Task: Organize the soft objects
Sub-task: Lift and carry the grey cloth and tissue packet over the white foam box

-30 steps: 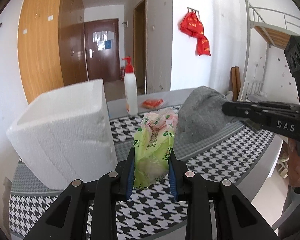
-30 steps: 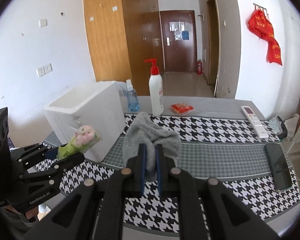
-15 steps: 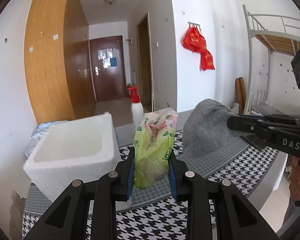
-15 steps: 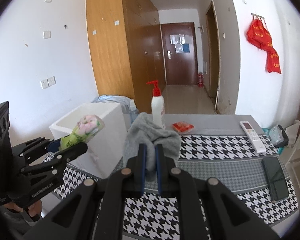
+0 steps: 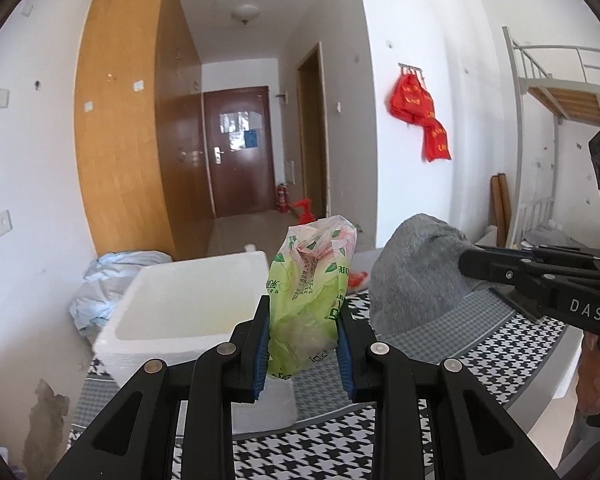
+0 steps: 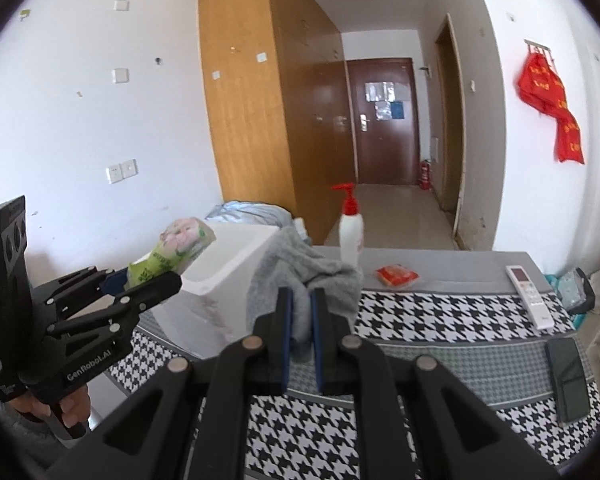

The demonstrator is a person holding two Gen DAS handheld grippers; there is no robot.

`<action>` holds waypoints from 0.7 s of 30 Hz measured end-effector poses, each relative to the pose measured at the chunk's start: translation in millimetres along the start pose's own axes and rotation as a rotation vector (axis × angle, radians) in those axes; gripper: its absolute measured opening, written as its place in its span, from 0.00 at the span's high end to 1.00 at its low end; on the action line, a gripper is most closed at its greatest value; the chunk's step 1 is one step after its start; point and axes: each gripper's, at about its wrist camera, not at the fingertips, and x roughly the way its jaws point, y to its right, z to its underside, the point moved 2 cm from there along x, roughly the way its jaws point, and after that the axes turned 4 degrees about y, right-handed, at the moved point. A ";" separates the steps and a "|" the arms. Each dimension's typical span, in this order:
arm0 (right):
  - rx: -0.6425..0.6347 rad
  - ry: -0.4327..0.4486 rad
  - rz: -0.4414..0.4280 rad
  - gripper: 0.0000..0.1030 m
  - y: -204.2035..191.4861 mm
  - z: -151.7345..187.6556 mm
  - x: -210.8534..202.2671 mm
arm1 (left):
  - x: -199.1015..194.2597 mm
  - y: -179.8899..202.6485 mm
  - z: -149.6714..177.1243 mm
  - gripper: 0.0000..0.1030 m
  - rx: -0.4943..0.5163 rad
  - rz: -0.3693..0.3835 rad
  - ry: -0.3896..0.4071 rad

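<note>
L tongs [image 5: 302,344] clamped on green tissue pack [image 5: 308,300], held up beside foam box [image 5: 188,312], prob for dropping in. R tongs [image 6: 300,332] pinch grey towel [image 6: 300,280] above counter [image 6: 440,320], likely next.

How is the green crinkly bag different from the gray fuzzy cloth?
The green plastic bag is shiny, printed with pink flowers and writing; the gray cloth is plain and fuzzy. The bag stands up stiffly between the left gripper fingers, while the cloth flops over the right gripper. The bag looks narrower; the cloth bulges wider. Both are soft, pinched in a gripper and held up near the white foam box.
</note>
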 end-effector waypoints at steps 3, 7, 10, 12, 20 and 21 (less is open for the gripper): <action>-0.008 0.007 -0.025 0.88 -7.1 -2.2 0.5 | -7.0 -8.5 0.3 0.71 -0.007 -0.028 0.010; -0.021 0.011 -0.054 0.88 -16.8 -5.6 3.7 | -14.9 -16.0 -0.1 0.71 -0.011 -0.041 0.027; -0.039 0.013 -0.072 0.88 -25.4 -8.0 6.5 | -18.7 -24.2 0.3 0.71 -0.020 -0.061 0.032; -0.043 0.013 -0.088 0.88 -29.6 -9.6 8.8 | -21.4 -29.1 1.1 0.71 -0.026 -0.076 0.033; -0.062 0.005 -0.137 0.88 -46.8 -14.8 18.9 | -30.4 -44.9 3.1 0.71 -0.051 -0.122 0.033; -0.064 0.002 -0.141 0.88 -49.2 -14.9 20.2 | -30.8 -45.8 3.2 0.71 -0.053 -0.125 0.032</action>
